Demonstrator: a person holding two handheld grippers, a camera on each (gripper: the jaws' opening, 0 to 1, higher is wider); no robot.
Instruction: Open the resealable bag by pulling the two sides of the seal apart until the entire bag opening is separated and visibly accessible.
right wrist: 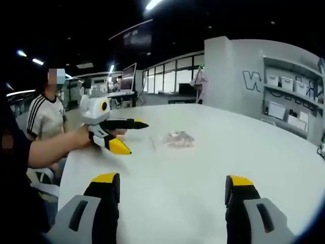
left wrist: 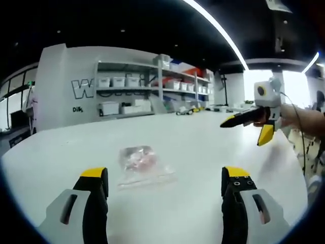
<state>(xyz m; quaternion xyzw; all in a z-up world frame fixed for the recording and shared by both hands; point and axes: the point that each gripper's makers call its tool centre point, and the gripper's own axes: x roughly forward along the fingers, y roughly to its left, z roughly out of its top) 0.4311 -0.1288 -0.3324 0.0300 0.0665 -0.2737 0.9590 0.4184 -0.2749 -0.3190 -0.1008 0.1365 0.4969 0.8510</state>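
In the left gripper view, the left gripper (left wrist: pixel 165 182) rises from the bottom with its two yellow-tipped black jaws spread wide and nothing between them. Just beyond the left jaw, a clear resealable bag (left wrist: pixel 141 162) with pinkish contents lies flat on the white table (left wrist: pixel 203 142), touched by neither gripper. Farther right, the right gripper (left wrist: pixel 248 127) hangs above the table in a person's hand, its jaws parted and holding nothing.

In the right gripper view, a seated person in a striped shirt (right wrist: pixel 44 117) is at far left. Next, the left gripper (right wrist: pixel 133 136) is held over the table edge, jaws apart. The bag (right wrist: pixel 175 139) lies just to its right. The right gripper (right wrist: pixel 172 189) fills the foreground, jaws wide, gripping nothing.
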